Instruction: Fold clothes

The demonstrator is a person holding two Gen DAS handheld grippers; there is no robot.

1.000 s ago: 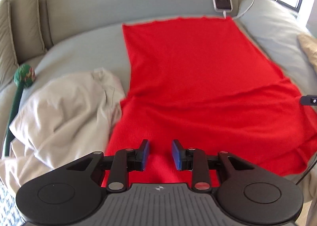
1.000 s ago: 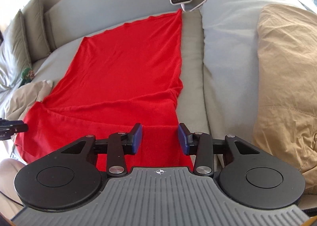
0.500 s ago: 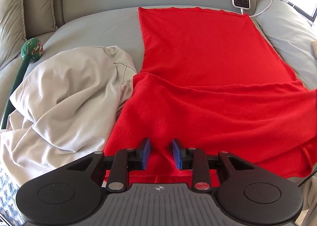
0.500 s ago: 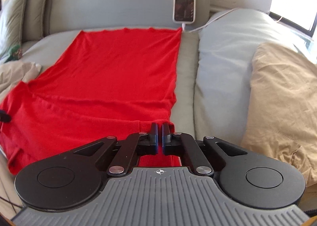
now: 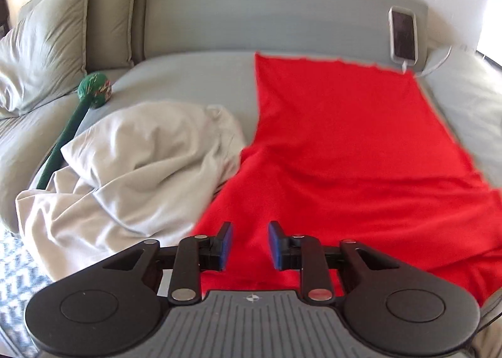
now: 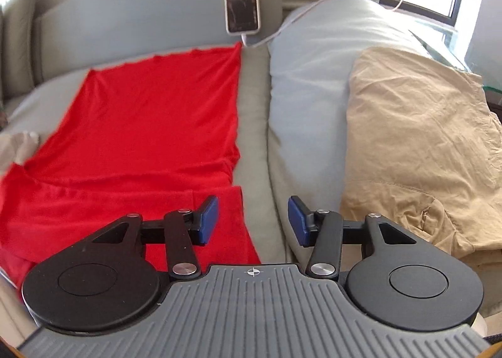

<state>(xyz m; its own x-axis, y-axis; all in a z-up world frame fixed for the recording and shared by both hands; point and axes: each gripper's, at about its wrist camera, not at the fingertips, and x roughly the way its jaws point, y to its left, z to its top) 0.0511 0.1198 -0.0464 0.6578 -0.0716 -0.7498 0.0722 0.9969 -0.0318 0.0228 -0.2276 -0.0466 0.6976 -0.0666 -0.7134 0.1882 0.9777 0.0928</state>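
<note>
A red garment (image 5: 345, 154) lies spread flat on the grey bed (image 5: 188, 82), its near part folded over in a wide band. My left gripper (image 5: 249, 243) hovers just over the garment's near left edge. Its jaws are closing with a narrow gap, and red cloth shows below them, not pinched. In the right wrist view the same red garment (image 6: 150, 126) fills the left half. My right gripper (image 6: 253, 217) stands over its near right corner with jaws opening wide. Its left finger (image 6: 207, 217) is above the red cloth and nothing is held.
A crumpled cream garment (image 5: 141, 163) lies left of the red one, with a green long-handled toy (image 5: 94, 91) beyond it. A phone (image 6: 242, 3) on a cable leans on the headboard. A tan garment (image 6: 417, 144) rests on a grey pillow (image 6: 307, 76) at right. Pillows (image 5: 40, 54) stand at far left.
My right gripper, shut at the red garment's right edge half a second ago, now stands wide open. Both grippers have lifted a little; the left gap looks much the same.
</note>
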